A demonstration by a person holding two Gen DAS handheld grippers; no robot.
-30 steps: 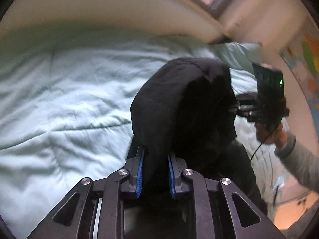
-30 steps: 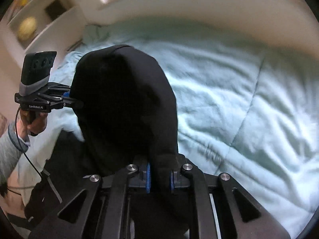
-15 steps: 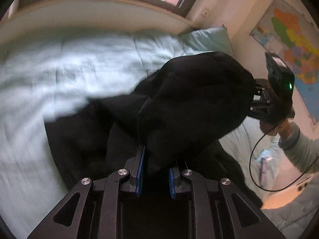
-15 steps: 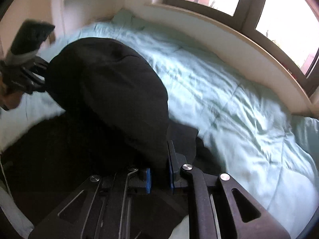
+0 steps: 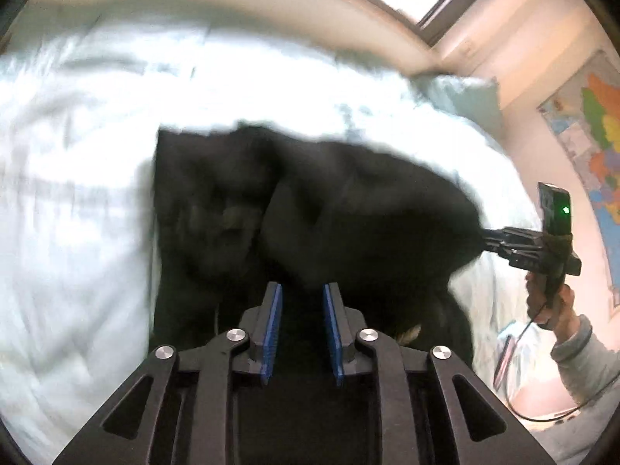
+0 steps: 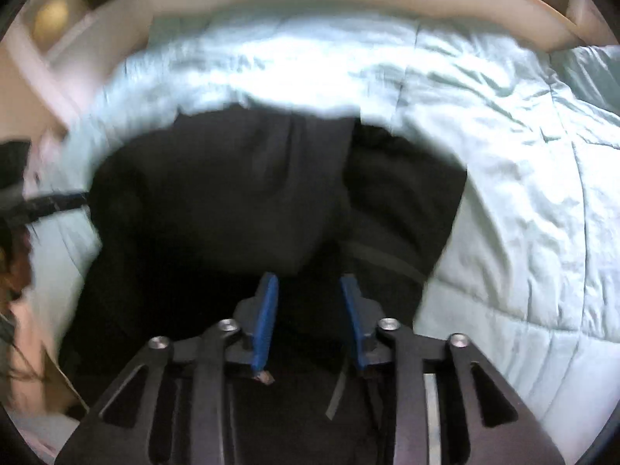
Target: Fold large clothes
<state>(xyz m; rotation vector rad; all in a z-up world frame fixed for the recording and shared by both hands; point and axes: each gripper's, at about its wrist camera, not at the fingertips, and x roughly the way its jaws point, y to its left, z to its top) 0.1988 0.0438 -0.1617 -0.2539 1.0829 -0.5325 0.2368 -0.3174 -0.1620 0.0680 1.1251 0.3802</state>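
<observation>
A large black garment point(image 5: 348, 209) lies bunched on the pale mint comforter point(image 5: 77, 193), with one layer folded over onto the rest. My left gripper point(image 5: 300, 290) hovers at its near edge. Its jaws are opening, and the blue pads point(image 5: 273, 321) stand apart without pressing the cloth just past their tips. In the right wrist view the same garment point(image 6: 232, 193) spreads below my right gripper point(image 6: 308, 285). Those jaws are opening too, with dark cloth beneath the gap and nothing pinched. Each view shows the other gripper at the garment's side edge: the right gripper point(image 5: 484, 238) and the left gripper point(image 6: 81, 197).
The comforter point(image 6: 523, 193) covers the bed around the garment. A padded headboard point(image 5: 232, 11) curves along the far side under a window. A pillow point(image 5: 465, 93) lies at the far right, a map point(image 5: 596, 124) hangs on the wall, and a cable point(image 5: 542, 414) trails from the person's hand point(image 5: 550, 302).
Both grippers carried the raised fold of black cloth across and down onto the rest of the garment. Both pairs of pads, shut on the cloth before, have now parted and let it go.
</observation>
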